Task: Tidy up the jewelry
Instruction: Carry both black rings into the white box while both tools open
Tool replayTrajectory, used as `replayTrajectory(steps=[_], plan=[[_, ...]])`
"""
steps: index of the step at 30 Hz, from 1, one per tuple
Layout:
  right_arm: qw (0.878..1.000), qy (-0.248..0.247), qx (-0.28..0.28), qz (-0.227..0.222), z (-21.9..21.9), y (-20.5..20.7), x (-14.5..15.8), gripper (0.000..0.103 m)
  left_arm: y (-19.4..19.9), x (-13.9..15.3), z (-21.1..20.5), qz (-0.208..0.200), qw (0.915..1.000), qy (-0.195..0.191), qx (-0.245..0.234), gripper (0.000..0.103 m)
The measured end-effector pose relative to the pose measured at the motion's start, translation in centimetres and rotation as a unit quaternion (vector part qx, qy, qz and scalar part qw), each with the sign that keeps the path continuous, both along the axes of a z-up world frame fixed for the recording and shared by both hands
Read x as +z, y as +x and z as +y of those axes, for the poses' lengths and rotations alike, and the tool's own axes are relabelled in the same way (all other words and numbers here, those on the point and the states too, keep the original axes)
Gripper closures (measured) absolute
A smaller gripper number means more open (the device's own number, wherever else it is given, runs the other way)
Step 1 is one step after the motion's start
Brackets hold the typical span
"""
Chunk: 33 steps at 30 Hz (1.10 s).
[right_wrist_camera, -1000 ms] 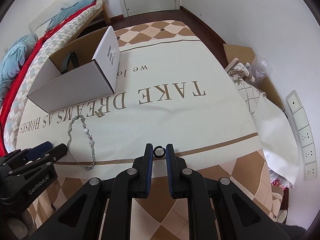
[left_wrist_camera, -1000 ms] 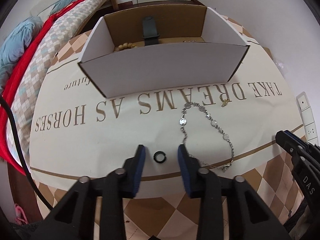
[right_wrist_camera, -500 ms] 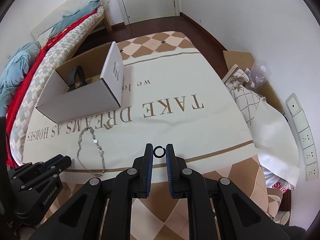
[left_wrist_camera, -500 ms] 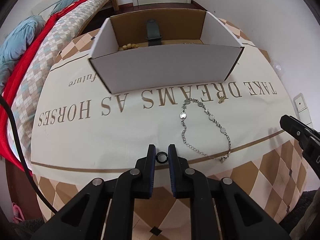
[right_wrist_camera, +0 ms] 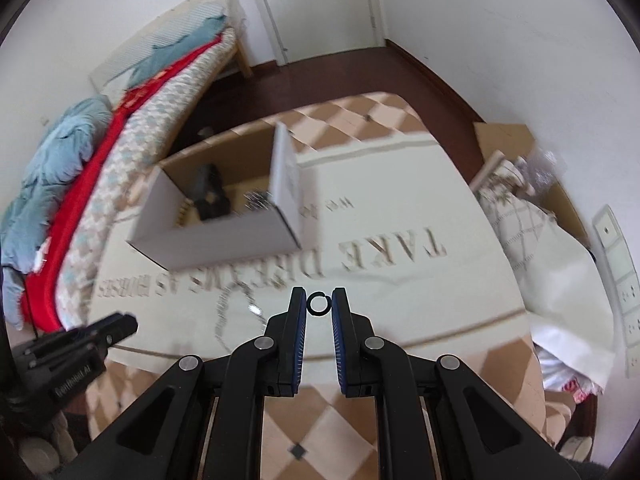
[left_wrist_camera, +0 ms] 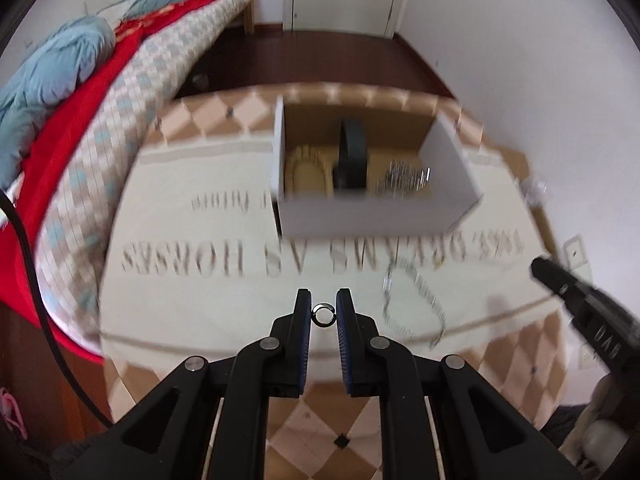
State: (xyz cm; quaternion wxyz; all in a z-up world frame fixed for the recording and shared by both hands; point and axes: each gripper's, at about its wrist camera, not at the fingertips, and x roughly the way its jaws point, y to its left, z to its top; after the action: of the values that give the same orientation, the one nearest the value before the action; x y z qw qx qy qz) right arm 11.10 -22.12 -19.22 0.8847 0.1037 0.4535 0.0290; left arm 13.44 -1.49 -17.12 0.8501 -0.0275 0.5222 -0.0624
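Our left claw is nearly closed, its blue pads pinching a small ring at the very tips, and our right claw grips a dark ring in the same way, both raised above the desk. We judge the step in hand to be the carry: two rings are lifted and the open cardboard box lies ahead of both claws, well apart from them. The next move calls for bringing each ring over the box's near wall and letting go only once the tips are inside, since such a small, thin thing held at the very tips could slip or bounce out. A silver chain lies loose on the desk between the claws and the box, just right of our left claw, so we take it as one piece not yet put away. Inside the box we make out a dark strap, a beaded bracelet and something silvery, but motion blur smears them, as it does the chain's links and the lettering on the desk cloth. Each view shows only the front of the other claw at its edge. Whether any other small pieces lie on the desk we cannot tell.
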Motion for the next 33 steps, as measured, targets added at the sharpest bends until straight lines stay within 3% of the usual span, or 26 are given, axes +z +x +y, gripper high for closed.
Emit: replayTrajectory(steps=[4,8,12,17,23,24,25,26,27,31,32,33], plan=[[0.999,0.028,0.029,-0.008,1.4,2.8,2.4,0.090,3.7,3.3,0.6,-0.024,0.9996,-0.012,-0.004,0.093],[0.997,0.039,0.062,0.001,3.0,6.7,3.9,0.090,8.1,4.5,0.7,-0.029,0.9995,-0.008,-0.011,0.093],[0.995,0.046,0.085,0.033,4.0,11.5,3.4,0.090,12.5,3.9,0.6,-0.006,0.9998,-0.012,-0.018,0.093],[0.987,0.064,0.097,0.107,4.2,17.0,0.4,0.089,16.5,1.3,0.0,0.053,0.9980,-0.017,-0.030,0.093],[0.985,0.062,0.089,0.132,3.7,19.4,-1.1,0.087,18.1,0.3,-0.5,0.070,0.9970,-0.005,-0.032,0.085],[0.985,0.062,0.087,0.132,3.6,19.5,-1.0,0.083,18.2,0.5,-0.4,0.066,0.9974,-0.002,-0.028,0.074],[0.985,0.067,0.088,0.132,3.5,19.5,-0.9,0.071,18.2,0.7,-0.1,0.062,0.9978,-0.001,-0.022,0.053],[0.986,0.062,0.085,0.131,3.3,19.5,-0.9,0.059,18.2,0.9,0.1,0.058,0.9982,-0.001,-0.017,0.042],[0.988,0.051,0.080,0.125,3.2,19.4,-0.6,0.057,18.4,1.2,0.5,0.052,0.9986,-0.001,-0.007,0.027],[0.991,0.034,0.071,0.108,2.8,18.6,0.3,0.051,18.0,1.9,2.1,0.041,0.9990,0.002,0.016,0.024],[0.992,0.025,0.067,0.100,2.7,18.3,0.7,0.046,17.7,2.0,2.4,0.037,0.9991,0.009,0.019,0.021],[0.993,0.011,0.063,0.097,2.7,18.0,1.0,0.042,17.3,2.2,2.6,0.032,0.9990,0.023,0.023,0.010]])
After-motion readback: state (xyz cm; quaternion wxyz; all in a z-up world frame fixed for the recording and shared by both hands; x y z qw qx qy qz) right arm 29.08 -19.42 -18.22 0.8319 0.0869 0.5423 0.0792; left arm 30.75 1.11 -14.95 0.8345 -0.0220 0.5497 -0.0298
